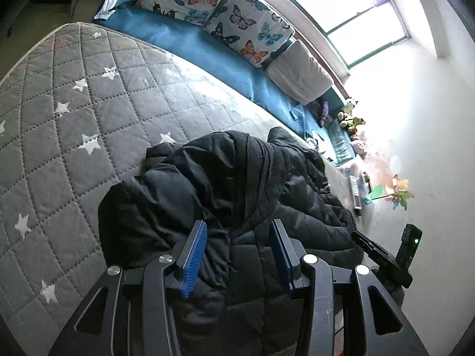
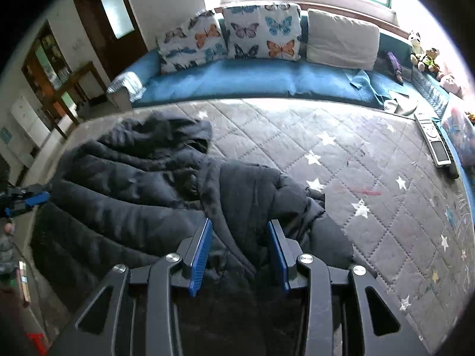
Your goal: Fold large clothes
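Note:
A black puffer jacket lies bunched on the grey quilted bedspread with white stars. My left gripper hangs over its near part with the blue pads apart. Fabric lies between and under them, and the pads do not press on it. In the right wrist view the jacket spreads to the left, with a sleeve fold running down between the fingers. My right gripper is shut on that fold, which fills the gap between its pads.
A blue daybed with butterfly cushions and a grey cushion runs along the window behind the bed. A remote and soft toys lie at the right. Bare bedspread stretches right of the jacket. A door and shelves stand at the far left.

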The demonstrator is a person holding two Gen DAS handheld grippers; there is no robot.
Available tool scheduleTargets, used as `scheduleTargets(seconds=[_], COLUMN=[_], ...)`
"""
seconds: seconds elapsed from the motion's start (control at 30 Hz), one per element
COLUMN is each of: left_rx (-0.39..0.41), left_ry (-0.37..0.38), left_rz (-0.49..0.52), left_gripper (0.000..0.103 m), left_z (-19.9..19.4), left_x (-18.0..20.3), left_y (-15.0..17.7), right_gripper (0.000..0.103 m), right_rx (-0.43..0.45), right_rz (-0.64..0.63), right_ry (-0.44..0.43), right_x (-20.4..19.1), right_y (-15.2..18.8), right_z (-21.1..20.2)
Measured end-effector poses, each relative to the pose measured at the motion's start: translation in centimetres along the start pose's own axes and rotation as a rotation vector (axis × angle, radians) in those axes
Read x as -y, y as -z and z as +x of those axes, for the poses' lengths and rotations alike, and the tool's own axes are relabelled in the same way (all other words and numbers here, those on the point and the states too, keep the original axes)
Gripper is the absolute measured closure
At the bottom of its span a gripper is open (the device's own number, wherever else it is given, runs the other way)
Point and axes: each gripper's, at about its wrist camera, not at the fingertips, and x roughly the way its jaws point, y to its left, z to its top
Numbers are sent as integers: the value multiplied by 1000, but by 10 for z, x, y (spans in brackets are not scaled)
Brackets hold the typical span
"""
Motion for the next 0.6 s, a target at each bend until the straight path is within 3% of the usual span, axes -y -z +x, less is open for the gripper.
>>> scheduleTargets(seconds=[0.1,0.23,0.5,0.6], left_rx=[-10,1,41,57], left_ry=[-50,-115,-205,-231], left_rz=[25,83,173,211], left_gripper=[56,56,56,56], left_z=[16,30,20,11], left_x=[2,10,35,41], left_y=[2,11,32,39], right_gripper=[59,59,56,50], right_rx=[-57,-49,61,81], right_rz=[33,57,55,71], right_ry=[-7,-44,-48,-54], right_x=[7,17,17,21], right_y=[6,6,14,20], right_z=[22,19,-29,-45])
